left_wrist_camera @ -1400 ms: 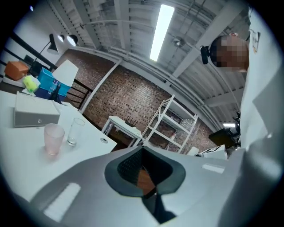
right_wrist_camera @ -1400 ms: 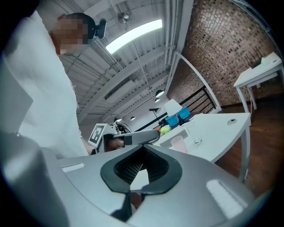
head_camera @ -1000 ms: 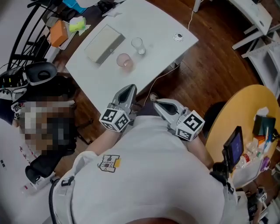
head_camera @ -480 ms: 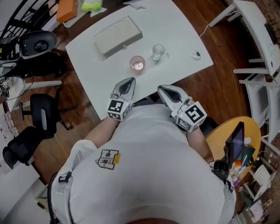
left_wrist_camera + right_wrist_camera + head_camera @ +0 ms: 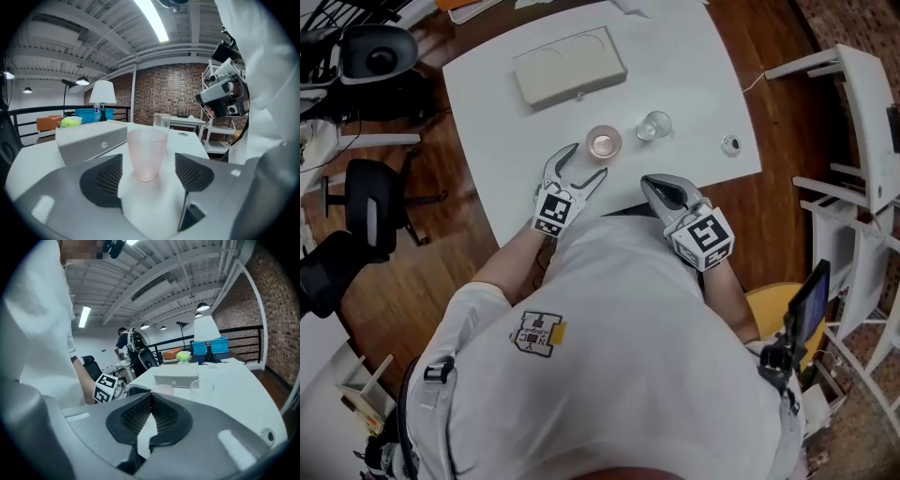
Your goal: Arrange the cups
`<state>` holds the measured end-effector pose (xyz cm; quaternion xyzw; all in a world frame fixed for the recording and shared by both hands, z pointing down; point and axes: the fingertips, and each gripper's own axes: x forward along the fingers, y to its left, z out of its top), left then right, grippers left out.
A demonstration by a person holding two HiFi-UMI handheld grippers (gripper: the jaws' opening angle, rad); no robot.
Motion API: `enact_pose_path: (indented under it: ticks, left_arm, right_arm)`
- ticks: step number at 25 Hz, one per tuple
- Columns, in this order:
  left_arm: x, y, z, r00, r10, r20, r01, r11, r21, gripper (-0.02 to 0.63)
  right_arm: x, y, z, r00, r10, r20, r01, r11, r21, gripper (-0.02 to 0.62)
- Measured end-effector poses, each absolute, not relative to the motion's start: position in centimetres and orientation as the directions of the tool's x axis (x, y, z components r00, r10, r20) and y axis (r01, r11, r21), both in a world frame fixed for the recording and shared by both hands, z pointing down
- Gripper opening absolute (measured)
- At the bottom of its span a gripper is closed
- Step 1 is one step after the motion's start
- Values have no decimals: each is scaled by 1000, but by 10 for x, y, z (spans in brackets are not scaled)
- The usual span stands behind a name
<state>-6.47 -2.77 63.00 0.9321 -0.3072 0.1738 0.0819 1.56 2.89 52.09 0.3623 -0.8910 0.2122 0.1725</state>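
A pink textured cup (image 5: pixel 604 142) stands upright on the white table (image 5: pixel 506 159), with a clear glass (image 5: pixel 654 125) just to its right. My left gripper (image 5: pixel 584 163) is open, and its jaws have just been opening. In the left gripper view the pink cup (image 5: pixel 147 154) stands in line with the gap, just past the pads (image 5: pixel 101 180), which do not touch it. My right gripper (image 5: pixel 659 186) is shut and empty at the table's near edge, a little short of the glass. In the right gripper view its shut fingertips (image 5: pixel 151 400) hide part of the pink cup (image 5: pixel 164 389); the glass (image 5: pixel 201 385) stands beside it.
A flat grey box (image 5: pixel 569 67) with two round hollows lies behind the cups. A small round metal piece (image 5: pixel 730 144) sits near the table's right edge. Black office chairs (image 5: pixel 370 202) stand on the wooden floor at the left, white furniture (image 5: pixel 853 112) at the right.
Both grippers have moved forward over the table's near edge toward the cups. The left gripper's jaws, shut before, now stand apart.
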Motion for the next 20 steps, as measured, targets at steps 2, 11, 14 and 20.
enact_pose_path:
  ticks: [2, 11, 14, 20]
  left_arm:
    - [-52, -35, 633, 772, -519, 367, -567, -823, 31, 388]
    - [-22, -63, 636, 811, -472, 347, -498, -867, -15, 430]
    - [-15, -65, 637, 824, -447, 347, -465, -885, -36, 430]
    - [-12, -63, 637, 834, -435, 341, -449, -893, -40, 390]
  right_arm:
    - [16, 23, 529, -680, -552, 483, -711, 657, -251, 0]
    - [19, 14, 564, -674, -463, 575, -681, 691, -241, 0]
    - [18, 15, 571, -676, -442, 589, -673, 696, -251, 0]
    - [14, 17, 577, -674, -422, 607, -670, 695, -260, 0]
